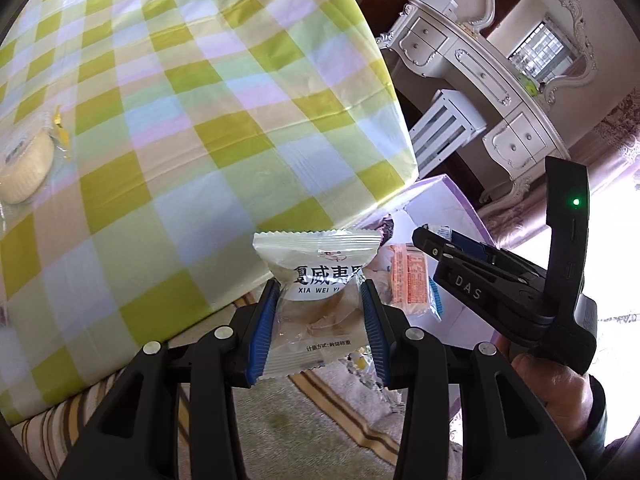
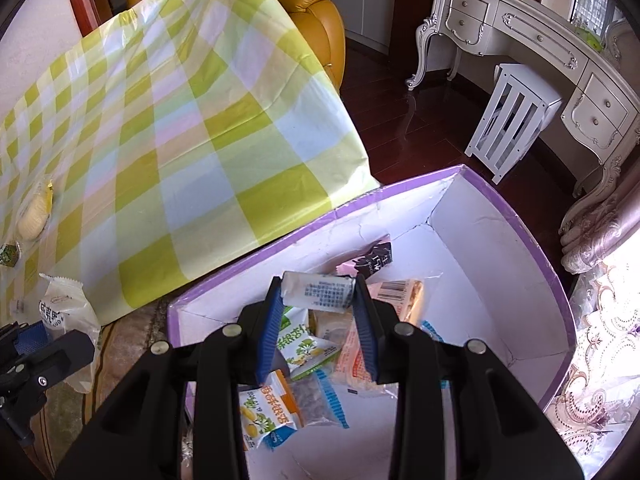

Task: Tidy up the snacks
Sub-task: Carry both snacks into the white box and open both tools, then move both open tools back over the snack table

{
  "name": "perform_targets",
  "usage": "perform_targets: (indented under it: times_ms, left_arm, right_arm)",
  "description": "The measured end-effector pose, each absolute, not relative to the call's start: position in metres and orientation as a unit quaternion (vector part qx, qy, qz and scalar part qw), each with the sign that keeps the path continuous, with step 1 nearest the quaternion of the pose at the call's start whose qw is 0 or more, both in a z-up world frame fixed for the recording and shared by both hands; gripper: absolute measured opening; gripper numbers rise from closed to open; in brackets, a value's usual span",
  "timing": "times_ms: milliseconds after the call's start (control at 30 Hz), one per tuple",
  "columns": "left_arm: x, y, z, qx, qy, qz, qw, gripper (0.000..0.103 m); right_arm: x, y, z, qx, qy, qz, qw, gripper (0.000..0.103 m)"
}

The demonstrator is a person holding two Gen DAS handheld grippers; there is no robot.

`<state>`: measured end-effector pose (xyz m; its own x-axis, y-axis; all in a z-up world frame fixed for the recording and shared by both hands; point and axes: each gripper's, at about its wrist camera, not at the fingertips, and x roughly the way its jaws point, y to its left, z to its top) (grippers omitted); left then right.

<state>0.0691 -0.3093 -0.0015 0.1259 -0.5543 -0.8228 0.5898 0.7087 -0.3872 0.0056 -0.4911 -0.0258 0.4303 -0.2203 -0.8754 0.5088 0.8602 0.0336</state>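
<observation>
Blue pads of the left gripper (image 1: 319, 322) pinch a clear pastry packet (image 1: 316, 300) beside the table (image 1: 200, 120), bound for the box (image 2: 500, 248); the right gripper (image 2: 316, 322) clamps a small white pack (image 2: 318, 294) above its snacks, ready to drop

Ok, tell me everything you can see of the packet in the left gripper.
The white snack packet is a crinkly plastic pillow pack with serrated top and bottom seals, black Chinese characters and "XIA WEI YI" on a white band, and a clear lower part showing pale brown pieces inside. It stands upright, pinched at its waist between the blue ribbed pads of the left gripper, which is shut on it. It hangs off the checked table's edge, in front of the purple-rimmed box; nothing else touches it.
</observation>
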Motion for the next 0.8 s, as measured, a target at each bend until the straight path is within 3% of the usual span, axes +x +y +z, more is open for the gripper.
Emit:
perform_targets:
  times_ms: [233, 300, 367, 567, 800]
  left_arm:
    - [0.059, -0.338, -0.008, 0.028, 0.552, -0.415, 0.722, 0.041]
    - [0.059, -0.341, -0.009, 0.026, 0.556, -0.419, 0.717, 0.055]
    - [0.060, -0.339, -0.009, 0.021, 0.555, -0.418, 0.719, 0.061]
    - [0.061, -0.334, -0.006, 0.014, 0.551, -0.409, 0.727, 0.061]
    - [0.065, -0.316, 0.003, 0.012, 0.532, -0.387, 0.753, 0.061]
  right_arm:
    - [-0.002, -0.509, -0.031, 0.148, 0.488, -0.253, 0.822, 0.036]
    - [-0.003, -0.512, -0.032, 0.146, 0.488, -0.263, 0.819, 0.044]
    - [-0.004, -0.513, -0.032, 0.145, 0.485, -0.268, 0.819, 0.054]
    - [-0.003, -0.508, -0.027, 0.157, 0.479, -0.253, 0.826, 0.070]
    - [0.006, -0.491, -0.018, 0.173, 0.473, -0.218, 0.836, 0.075]
